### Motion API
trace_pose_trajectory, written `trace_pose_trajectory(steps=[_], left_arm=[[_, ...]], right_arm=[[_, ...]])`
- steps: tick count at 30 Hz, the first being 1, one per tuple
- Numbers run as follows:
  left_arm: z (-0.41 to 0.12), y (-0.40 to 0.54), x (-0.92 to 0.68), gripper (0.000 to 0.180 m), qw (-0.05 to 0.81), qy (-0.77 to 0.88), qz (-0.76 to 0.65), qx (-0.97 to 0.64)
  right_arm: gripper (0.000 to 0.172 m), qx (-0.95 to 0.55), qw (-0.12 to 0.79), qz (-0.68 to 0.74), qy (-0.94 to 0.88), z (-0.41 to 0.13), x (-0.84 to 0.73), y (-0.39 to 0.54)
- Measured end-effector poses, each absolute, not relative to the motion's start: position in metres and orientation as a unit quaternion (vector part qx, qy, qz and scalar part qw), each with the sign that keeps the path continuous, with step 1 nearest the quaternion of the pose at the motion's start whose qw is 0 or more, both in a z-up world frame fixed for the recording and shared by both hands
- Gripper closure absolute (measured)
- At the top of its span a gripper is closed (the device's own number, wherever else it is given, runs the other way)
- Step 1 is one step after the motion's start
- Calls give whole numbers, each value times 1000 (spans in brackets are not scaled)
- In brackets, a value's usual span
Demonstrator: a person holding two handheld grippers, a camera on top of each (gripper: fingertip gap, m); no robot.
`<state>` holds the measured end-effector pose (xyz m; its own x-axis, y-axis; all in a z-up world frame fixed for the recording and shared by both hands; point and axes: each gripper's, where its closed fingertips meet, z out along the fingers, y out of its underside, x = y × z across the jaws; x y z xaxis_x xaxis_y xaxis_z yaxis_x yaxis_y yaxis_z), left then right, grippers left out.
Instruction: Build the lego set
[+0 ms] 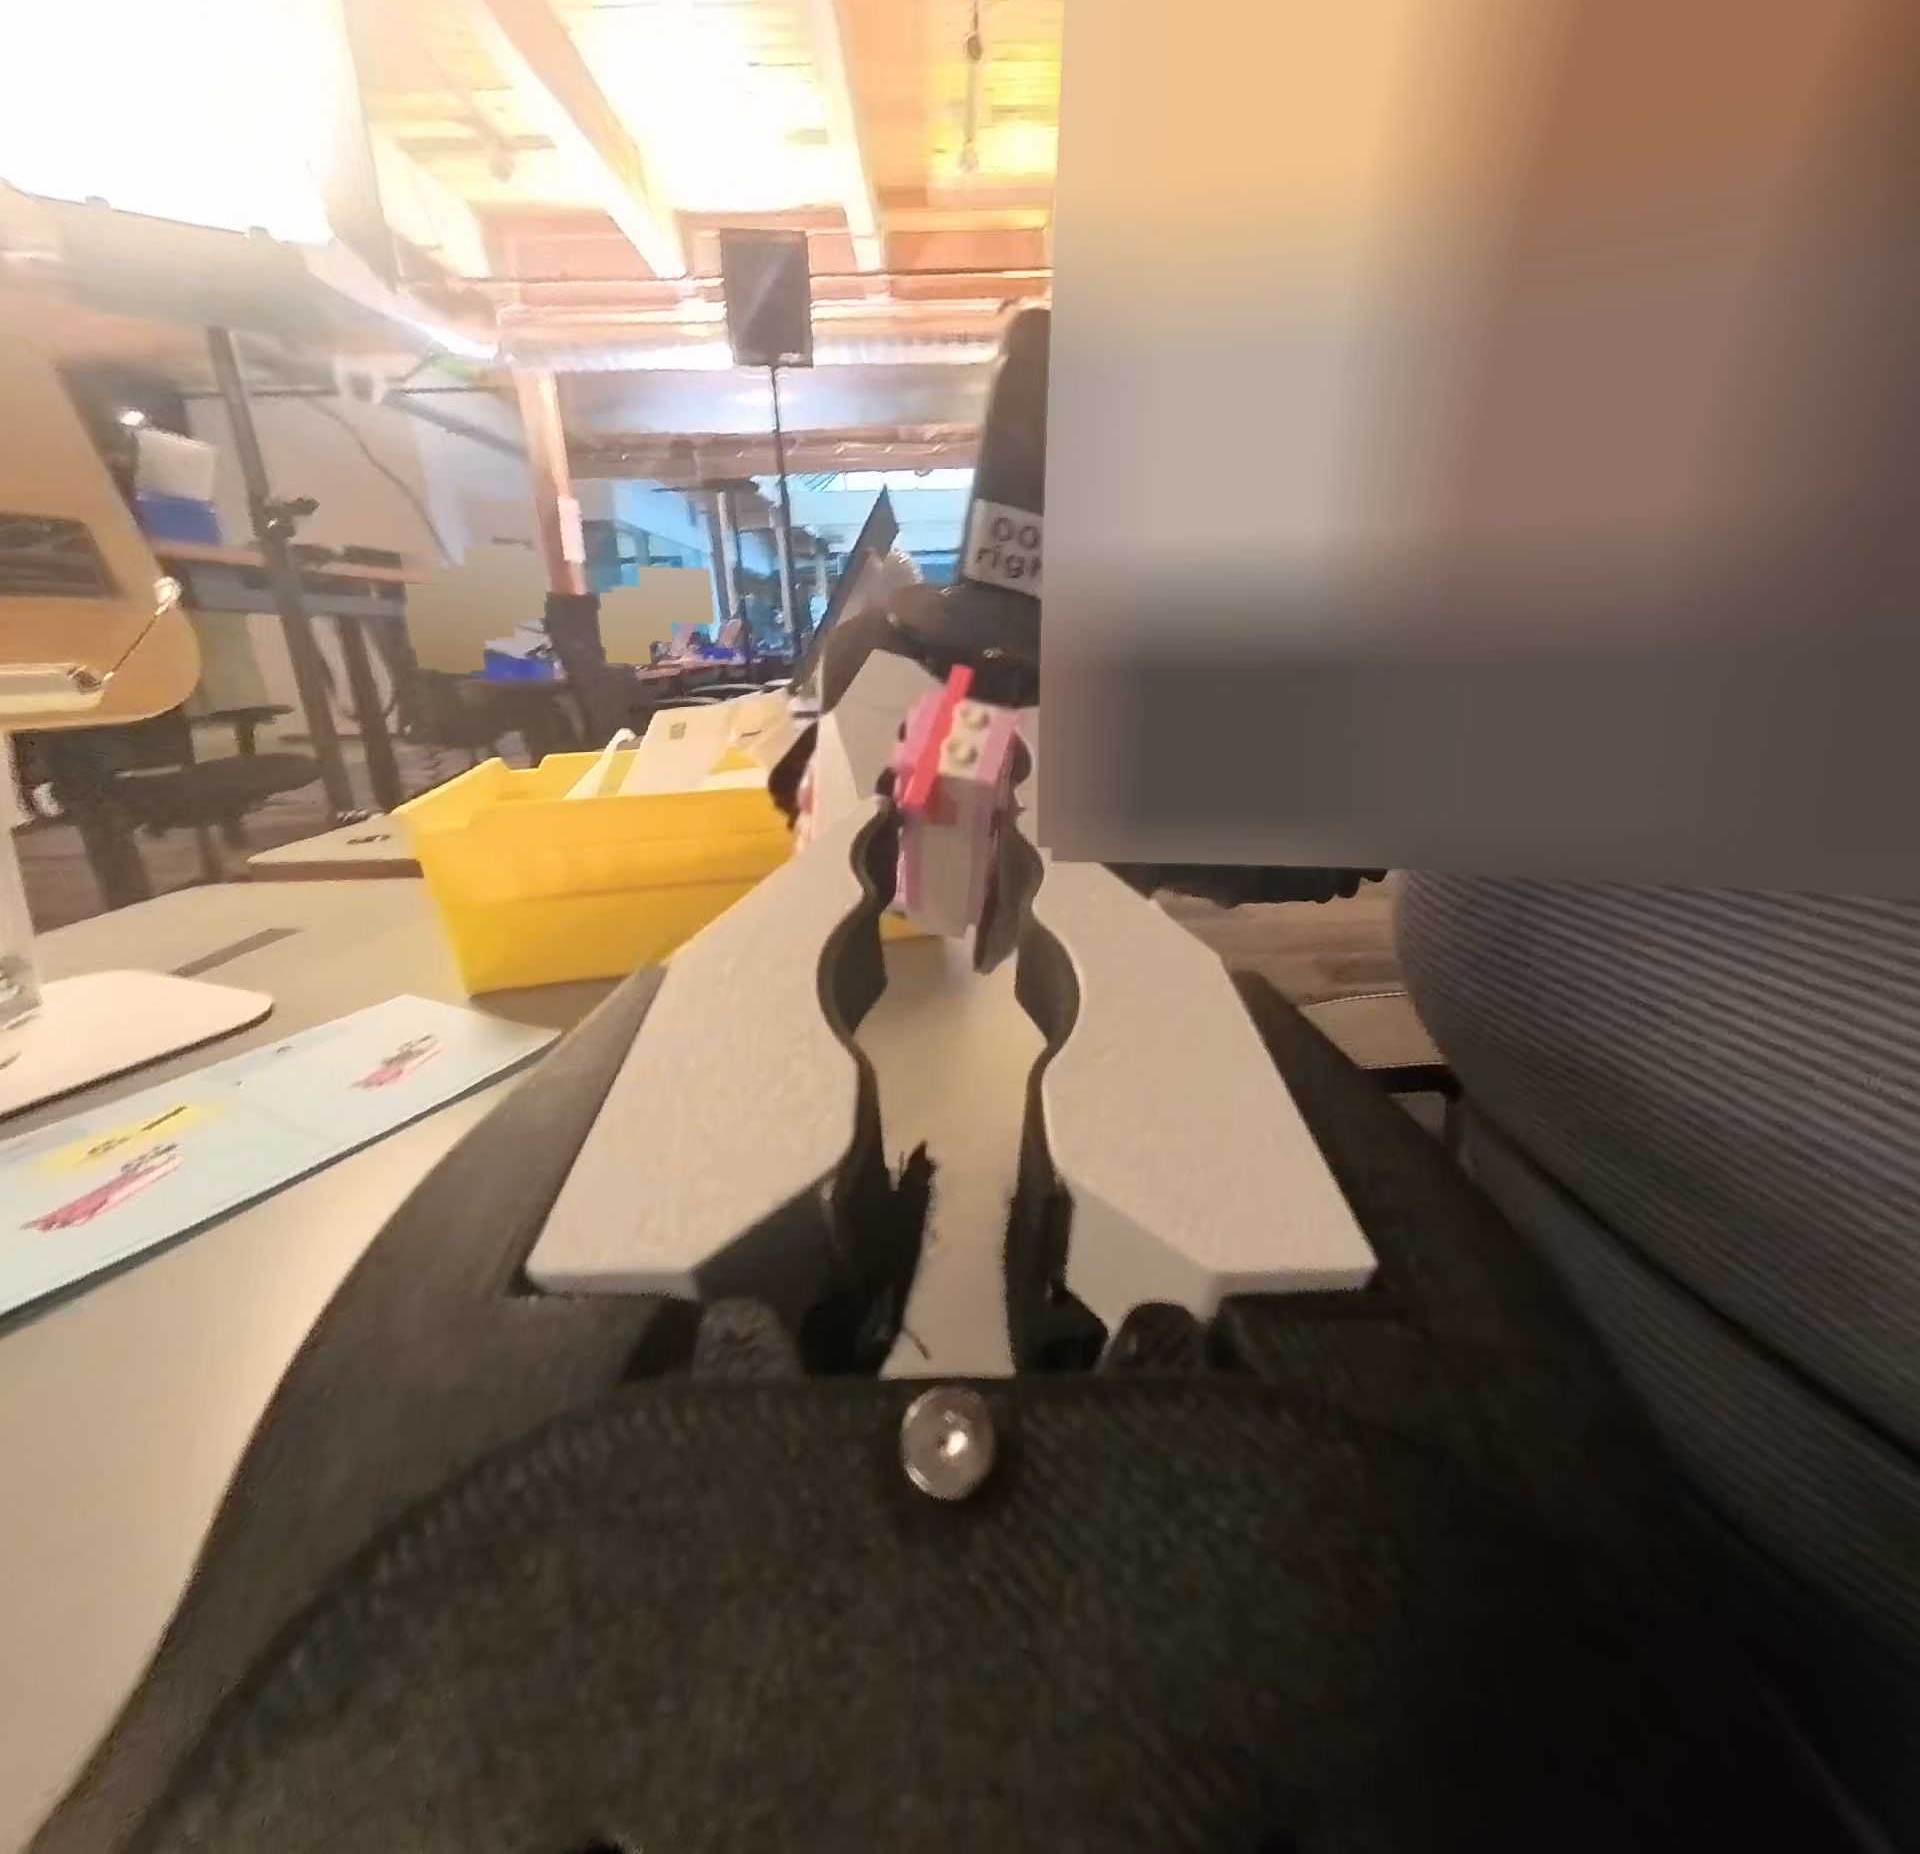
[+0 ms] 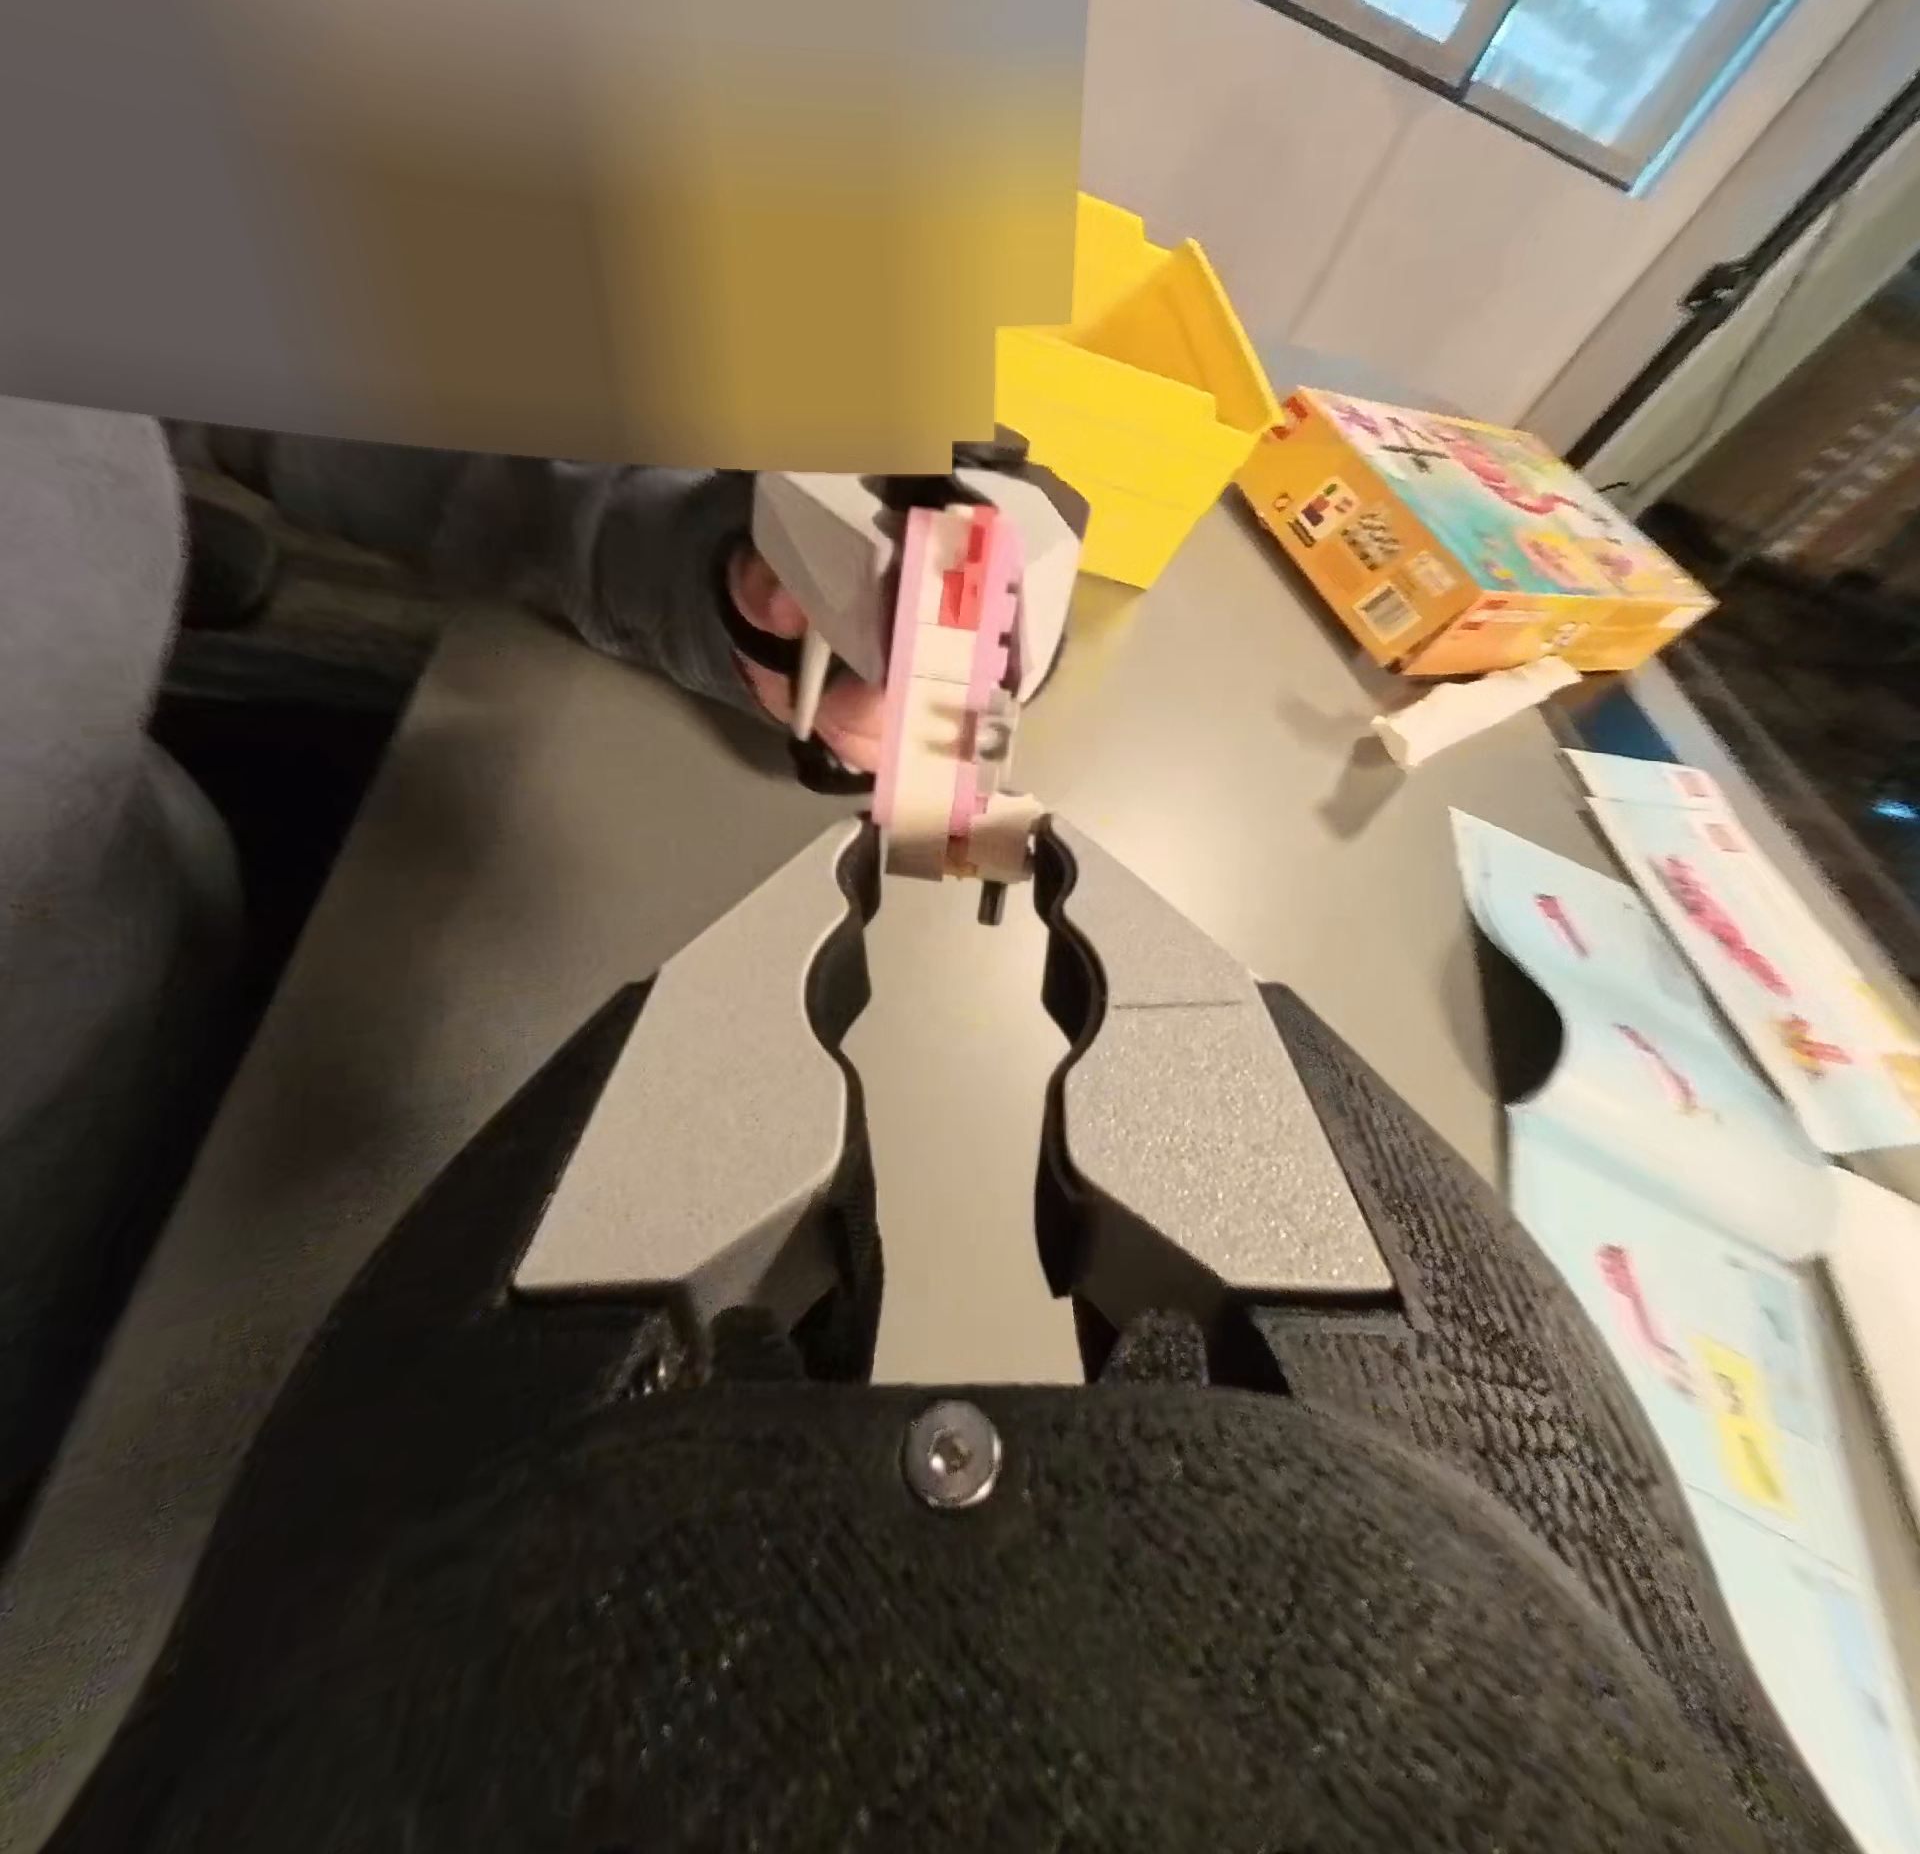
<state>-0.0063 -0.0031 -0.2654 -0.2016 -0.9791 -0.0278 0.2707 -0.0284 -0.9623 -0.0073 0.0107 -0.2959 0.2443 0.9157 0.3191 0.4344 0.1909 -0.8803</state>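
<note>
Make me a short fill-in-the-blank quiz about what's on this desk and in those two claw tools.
1. Both grippers close on one small brick model, mostly ____ in colour.
2. The open bin on the table is ____.
3. The orange toy box lies next to the ____ bin.
4. The left gripper is held by a ____.

Missing words: pink; yellow; yellow; hand

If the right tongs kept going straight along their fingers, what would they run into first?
The pink and white brick model, already between the right tongs' tips; just beyond it, the left tongs holding its far end, though depth there is unclear.
</note>
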Motion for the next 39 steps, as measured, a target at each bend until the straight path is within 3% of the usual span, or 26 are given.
trace_pose_trajectory(steps=[1,2,4,7,12,15,22,25,28,31,39], left_arm=[[-268,2,-4,155,515,470,-603,-389],[-271,7,-2,136,518,462,-593,-409],[-280,15,4,123,490,455,-586,-457],[-295,27,12,129,459,441,-574,-516],[-327,38,18,142,451,490,-465,-583],[-333,35,21,153,455,511,-432,-588],[-346,42,19,156,420,502,-430,-622],[-360,57,12,156,419,507,-374,-654],[-371,64,8,156,416,520,-326,-671],[-381,65,7,156,400,527,-304,-685],[-406,63,4,156,375,579,-208,-694]], right_arm=[[144,-589,533,193,-577,-298,-3,17],[144,-580,548,129,-589,-303,4,26],[144,-537,569,-23,-622,-310,18,41],[144,-476,564,-168,-654,-320,24,48],[144,-466,558,-234,-646,-325,31,56],[144,-458,555,-247,-649,-327,33,58],[143,-455,566,-188,-661,-339,33,59],[134,-579,553,-128,-586,-352,69,83],[132,-658,604,-11,-449,-342,92,97],[136,-668,643,37,-372,-328,101,103],[156,-653,684,-39,-323,-324,104,122]])
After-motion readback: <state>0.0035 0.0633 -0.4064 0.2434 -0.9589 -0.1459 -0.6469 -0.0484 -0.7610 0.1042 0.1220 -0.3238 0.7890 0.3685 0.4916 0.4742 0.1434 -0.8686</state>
